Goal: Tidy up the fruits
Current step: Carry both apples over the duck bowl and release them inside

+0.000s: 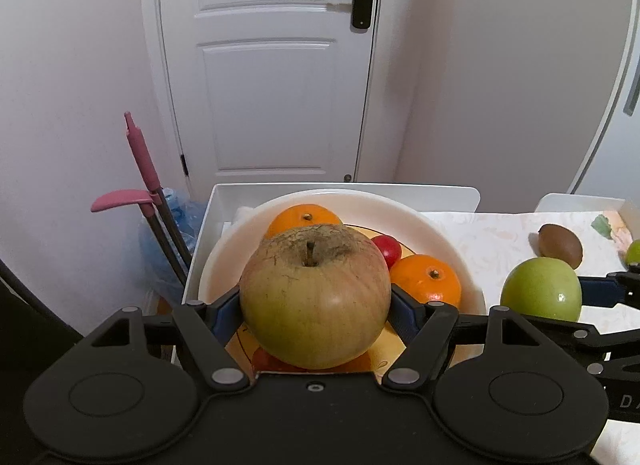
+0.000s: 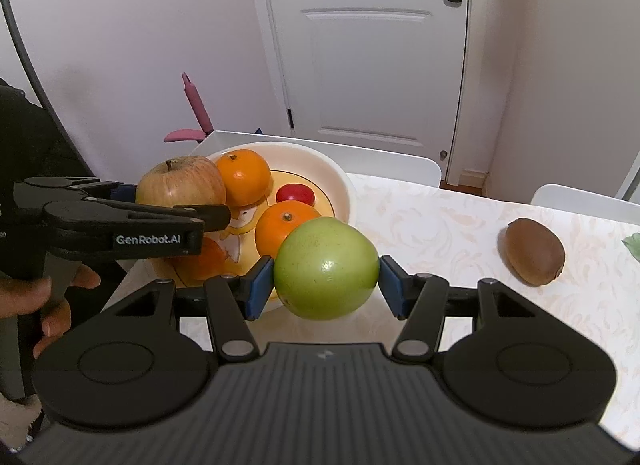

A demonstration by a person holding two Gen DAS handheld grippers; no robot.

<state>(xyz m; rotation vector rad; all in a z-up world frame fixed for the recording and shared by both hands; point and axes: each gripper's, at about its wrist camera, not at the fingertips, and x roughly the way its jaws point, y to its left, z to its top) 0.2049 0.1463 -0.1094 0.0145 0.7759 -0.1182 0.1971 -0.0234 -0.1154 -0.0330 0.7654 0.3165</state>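
Only the right wrist view shows the person's hand (image 2: 44,297) around the left claw's handle; only the left wrist view shows a small green fruit (image 1: 633,252) at the table's 3 o'clock edge. The left claw (image 1: 316,305) grips a yellowish apple (image 1: 316,297) over the bowl (image 1: 452,237), oranges (image 1: 426,279) at 1 o'clock. The right claw (image 2: 326,277) clamps a green apple (image 2: 326,269) just beside the bowl's rim, a kiwi (image 2: 534,251) at 3 o'clock.
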